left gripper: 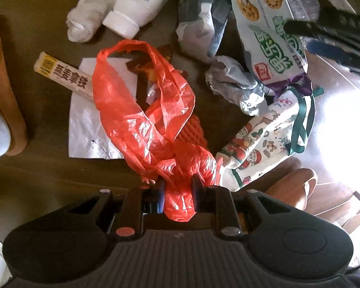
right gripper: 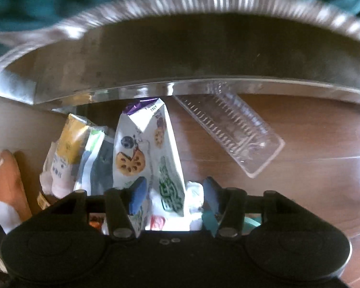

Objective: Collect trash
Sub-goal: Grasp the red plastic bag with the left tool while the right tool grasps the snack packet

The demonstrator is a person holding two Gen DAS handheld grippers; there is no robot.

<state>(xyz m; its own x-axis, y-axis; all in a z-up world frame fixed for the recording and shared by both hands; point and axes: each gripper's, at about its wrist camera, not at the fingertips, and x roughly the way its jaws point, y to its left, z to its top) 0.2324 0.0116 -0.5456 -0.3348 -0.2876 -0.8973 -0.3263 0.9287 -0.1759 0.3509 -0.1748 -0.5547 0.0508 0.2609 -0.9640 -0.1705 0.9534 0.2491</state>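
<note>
A crumpled red plastic bag (left gripper: pixel 141 100) trails up from the dark tabletop (left gripper: pixel 36 24), and my left gripper (left gripper: pixel 178 184) is shut on its bunched lower end. An orange foam net (left gripper: pixel 195 132) lies under the bag. In the right wrist view, my right gripper (right gripper: pixel 175 195) stands open just above a white cookie snack bag (right gripper: pixel 146 148). The bag lies below and between the blue pads (right gripper: pixel 138 196), with no pad pressing on it. The same snack bag (left gripper: pixel 264 24) shows at the upper right of the left wrist view, beside my right gripper's dark finger (left gripper: pixel 324 28).
Around the red bag lie a white bottle (left gripper: pixel 136 2), a crumpled white wad (left gripper: pixel 86 16), a stick packet (left gripper: pixel 64 74), white paper (left gripper: pixel 88 132), a grey wrapper (left gripper: pixel 232 84) and a Christmas-print bag (left gripper: pixel 259 144). A clear plastic tray (right gripper: pixel 230 129) sits below a thick glass edge (right gripper: pixel 180 88).
</note>
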